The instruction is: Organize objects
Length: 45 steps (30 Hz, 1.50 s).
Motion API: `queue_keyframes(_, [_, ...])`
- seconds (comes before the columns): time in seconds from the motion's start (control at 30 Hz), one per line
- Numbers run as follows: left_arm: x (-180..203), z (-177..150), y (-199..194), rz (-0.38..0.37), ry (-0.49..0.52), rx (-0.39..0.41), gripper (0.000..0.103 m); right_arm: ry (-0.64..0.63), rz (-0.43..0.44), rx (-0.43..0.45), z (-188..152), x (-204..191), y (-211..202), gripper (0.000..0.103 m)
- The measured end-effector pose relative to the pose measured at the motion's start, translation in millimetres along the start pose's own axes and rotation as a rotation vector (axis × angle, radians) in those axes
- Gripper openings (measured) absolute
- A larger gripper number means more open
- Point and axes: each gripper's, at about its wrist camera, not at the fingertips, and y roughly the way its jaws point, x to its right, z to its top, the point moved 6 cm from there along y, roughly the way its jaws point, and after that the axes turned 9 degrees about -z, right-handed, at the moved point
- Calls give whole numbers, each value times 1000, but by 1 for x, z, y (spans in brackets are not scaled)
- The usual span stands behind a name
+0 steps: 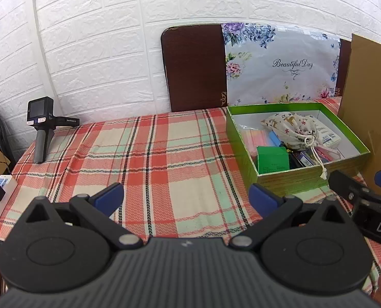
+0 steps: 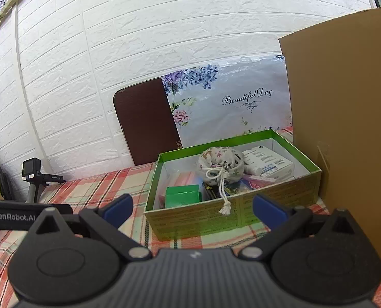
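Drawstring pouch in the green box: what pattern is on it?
The cream fabric drawstring pouch carries small deer and flower prints; the left wrist view shows it best.

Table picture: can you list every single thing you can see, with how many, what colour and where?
Green cardboard box: one, open, on the right of the table.
White drawstring cloth pouch with deer print: one, inside the box, cord hanging over the front wall.
Small green carton: one, front left corner of the box.
White printed packet: one, back right of the box.
Red-and-green plaid tablecloth: one, covering the table.
Black handheld camera on a grey grip: one, far left of the table.
Dark brown board: one, leaning on the wall.
Floral "Beautiful Day" sheet: one, in front of the board.
Brown cardboard sheet: one, right of the box.
Left gripper: open, empty.
Right gripper: open, empty.
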Motion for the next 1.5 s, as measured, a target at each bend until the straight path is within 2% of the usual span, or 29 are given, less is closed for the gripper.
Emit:
queue_keyframes(0.97, [7,-4,10,16,-8,-45,103,10,0,-34,-4,7,10,103])
queue_keyframes(1.5, [15,-2,10,26,24,-42,103,5,4,-36,-4,6,12,103])
